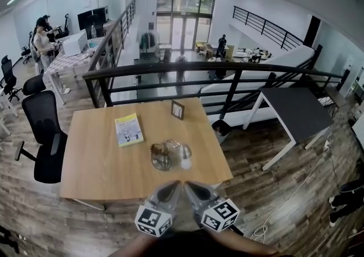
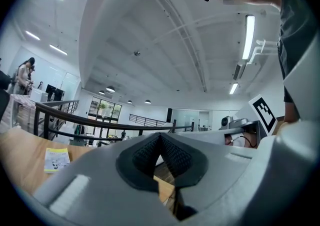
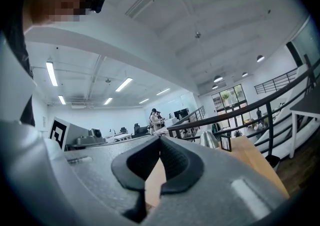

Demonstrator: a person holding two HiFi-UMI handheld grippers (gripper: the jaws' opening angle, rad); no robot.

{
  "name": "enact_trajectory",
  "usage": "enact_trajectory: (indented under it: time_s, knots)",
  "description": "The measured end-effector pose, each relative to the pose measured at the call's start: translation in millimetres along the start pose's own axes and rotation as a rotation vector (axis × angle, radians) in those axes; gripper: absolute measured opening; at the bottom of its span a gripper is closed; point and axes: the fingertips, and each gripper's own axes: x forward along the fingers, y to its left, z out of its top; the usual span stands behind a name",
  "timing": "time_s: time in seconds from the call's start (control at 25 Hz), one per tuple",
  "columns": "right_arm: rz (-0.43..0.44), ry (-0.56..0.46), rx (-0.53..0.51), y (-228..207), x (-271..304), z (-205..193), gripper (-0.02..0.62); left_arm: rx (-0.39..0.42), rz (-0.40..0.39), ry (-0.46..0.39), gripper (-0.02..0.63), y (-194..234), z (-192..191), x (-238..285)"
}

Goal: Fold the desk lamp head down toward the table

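A silver desk lamp (image 1: 169,156) sits on the wooden table (image 1: 94,156) near its front edge, its round base to the left and its dome head to the right. My left gripper (image 1: 169,186) and right gripper (image 1: 191,186) hang side by side just in front of the table's near edge, short of the lamp, both pointing at it. Each is shut with nothing between its pads. In the right gripper view the gripper (image 3: 160,139) faces the lamp's head (image 3: 210,139). The left gripper view shows its own shut gripper (image 2: 160,135) but no lamp.
A yellow-green booklet (image 1: 129,129) lies left of the lamp, and a small picture frame (image 1: 177,110) stands at the table's far edge. A black railing (image 1: 187,68) runs behind the table. Black office chairs (image 1: 42,136) stand at its left, a dark-topped table (image 1: 296,108) at right.
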Motion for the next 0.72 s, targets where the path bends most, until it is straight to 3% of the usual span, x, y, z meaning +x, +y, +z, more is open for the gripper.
enact_trajectory:
  time_s: [0.4,0.6,0.72]
  knots:
    - [-0.02,0.006,-0.004,-21.1,23.8,-3.2,0.003,-0.004,0.026,0.015,0.002,20.9,-8.6,8.6]
    - [-0.007,0.019,-0.002,-47.5,41.3,1.4,0.003,-0.006,0.084,0.013,0.002,41.0,-6.3,22.8]
    - [0.002,0.045,-0.017,-60.7,56.7,2.9,0.037,-0.006,0.119,0.013,0.002,55.5,-6.6,32.7]
